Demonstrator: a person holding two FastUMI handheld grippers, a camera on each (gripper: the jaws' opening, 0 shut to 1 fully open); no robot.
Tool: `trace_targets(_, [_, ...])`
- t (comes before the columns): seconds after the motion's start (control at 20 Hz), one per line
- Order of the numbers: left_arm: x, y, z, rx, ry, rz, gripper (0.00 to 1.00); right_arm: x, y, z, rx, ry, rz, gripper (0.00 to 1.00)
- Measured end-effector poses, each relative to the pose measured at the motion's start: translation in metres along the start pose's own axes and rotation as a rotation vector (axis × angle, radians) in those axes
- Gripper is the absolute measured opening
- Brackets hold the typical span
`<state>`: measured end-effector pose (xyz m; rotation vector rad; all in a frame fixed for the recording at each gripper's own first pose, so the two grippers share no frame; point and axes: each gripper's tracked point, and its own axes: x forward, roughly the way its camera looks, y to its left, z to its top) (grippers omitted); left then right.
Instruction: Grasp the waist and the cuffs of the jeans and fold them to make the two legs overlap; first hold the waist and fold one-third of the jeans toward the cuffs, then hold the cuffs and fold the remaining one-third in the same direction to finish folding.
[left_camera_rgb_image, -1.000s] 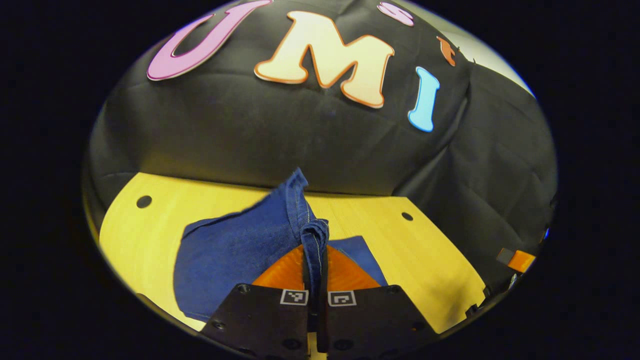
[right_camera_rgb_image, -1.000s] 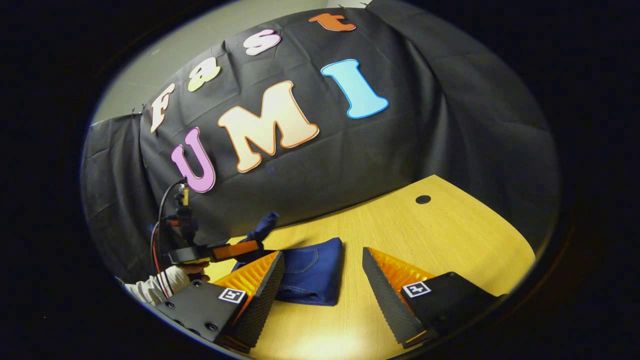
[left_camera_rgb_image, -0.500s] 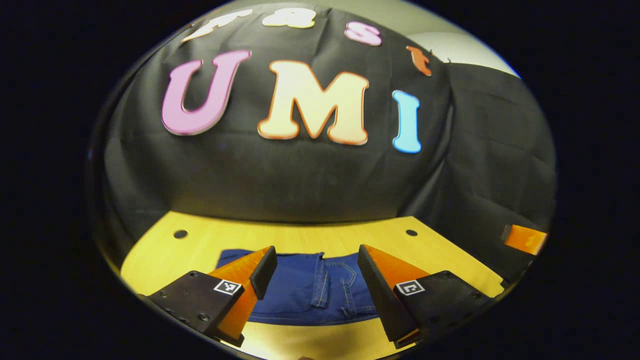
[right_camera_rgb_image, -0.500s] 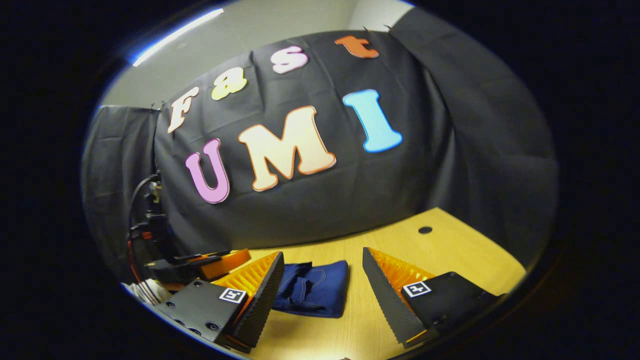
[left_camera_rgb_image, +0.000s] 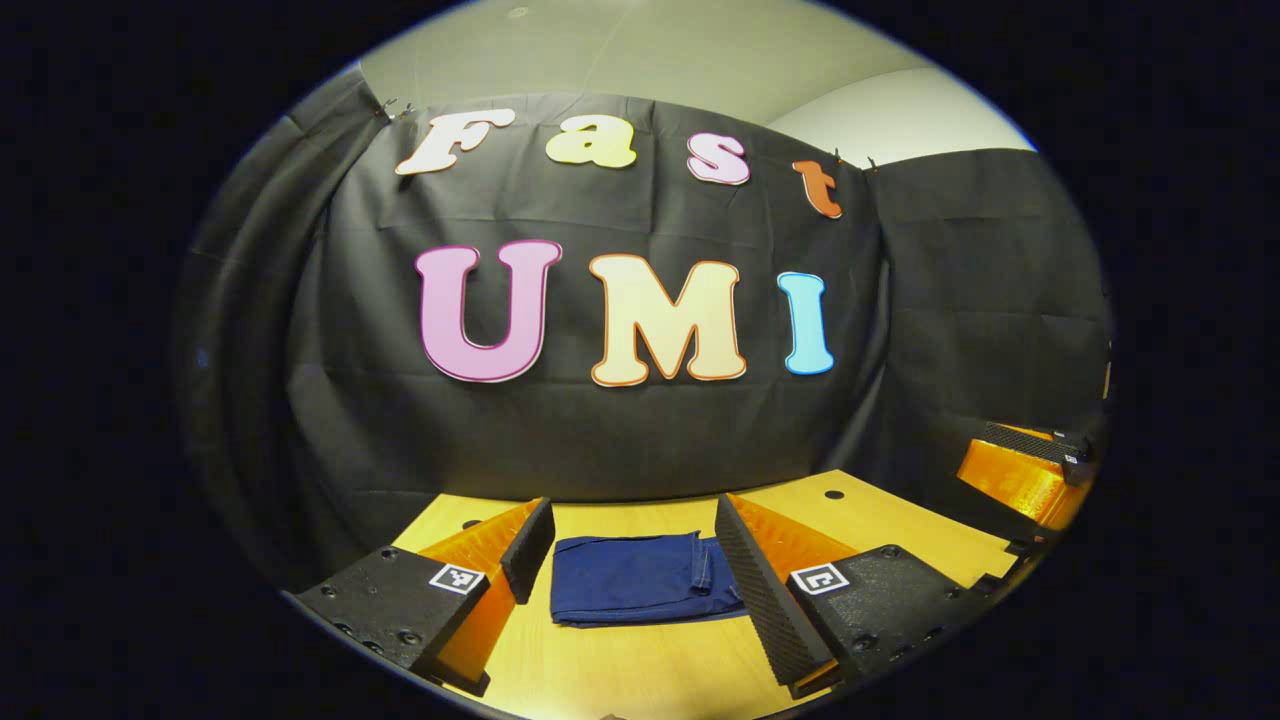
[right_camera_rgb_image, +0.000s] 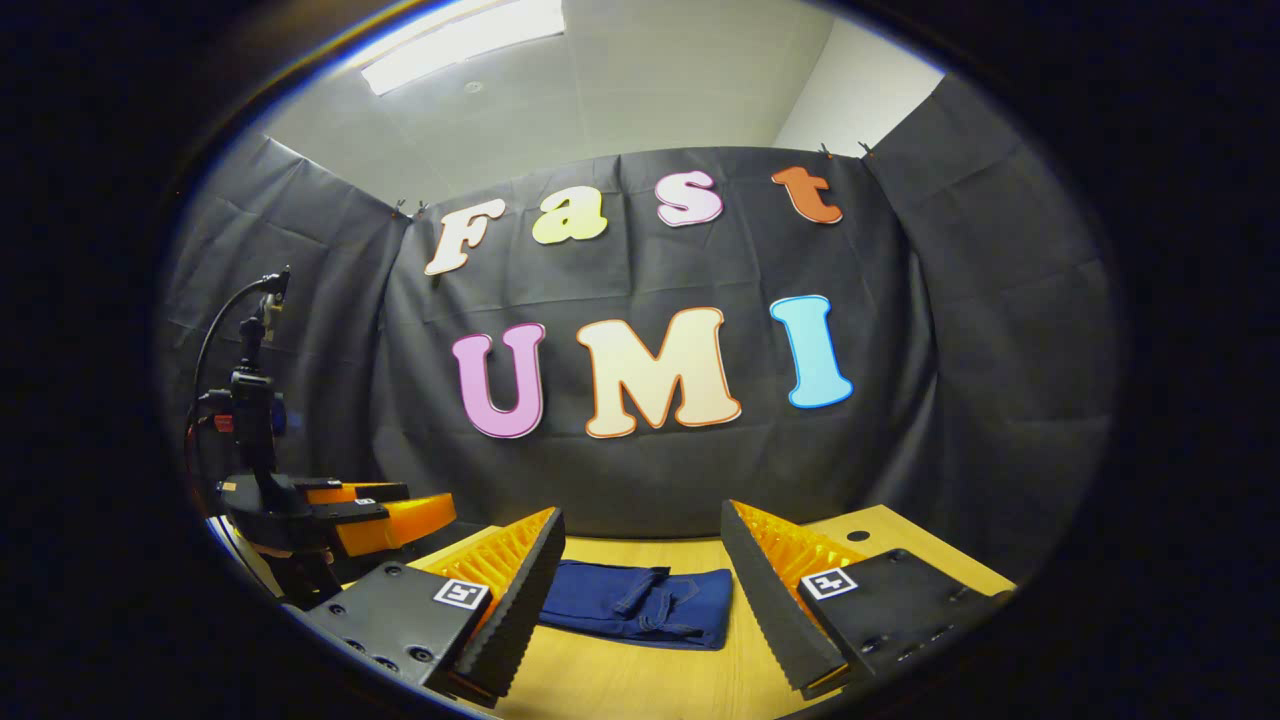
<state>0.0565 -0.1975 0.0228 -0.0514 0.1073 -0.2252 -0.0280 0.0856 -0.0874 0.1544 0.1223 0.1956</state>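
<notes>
The dark blue jeans (left_camera_rgb_image: 640, 580) lie folded into a compact flat rectangle on the yellow wooden table (left_camera_rgb_image: 640, 670). In the left gripper view my left gripper (left_camera_rgb_image: 630, 545) stands open, drawn back and raised, with the jeans framed between its orange fingers but apart from them. My right gripper (right_camera_rgb_image: 640, 545) is open too, and the folded jeans (right_camera_rgb_image: 640, 603) lie beyond its fingers, untouched. The right gripper (left_camera_rgb_image: 1020, 465) shows at the right edge of the left gripper view. The left gripper (right_camera_rgb_image: 370, 515) shows at the left of the right gripper view.
The black cloth wall (left_camera_rgb_image: 620, 430) closes the table's far side. A small round hole (left_camera_rgb_image: 833, 495) sits in the tabletop near the back right. A black camera mount with cables (right_camera_rgb_image: 245, 400) rises over the left gripper.
My left gripper let go of the jeans' fabric and opened. Both grippers then pulled back and tilted up, leaving the jeans folded flat on the table.
</notes>
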Motion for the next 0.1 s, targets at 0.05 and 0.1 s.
trace_targets(0.05, [-0.0075,0.0018,0.0032,-0.008,-0.007,0.004,0.94,-0.0053,0.0056,0.0059,-0.008,-0.010,0.009,0.93])
trace_targets(0.1, [-0.0137,0.0034,0.0081,-0.014,-0.018,0.007,0.94,-0.0089,0.0070,0.0095,-0.012,-0.021,0.011,0.93])
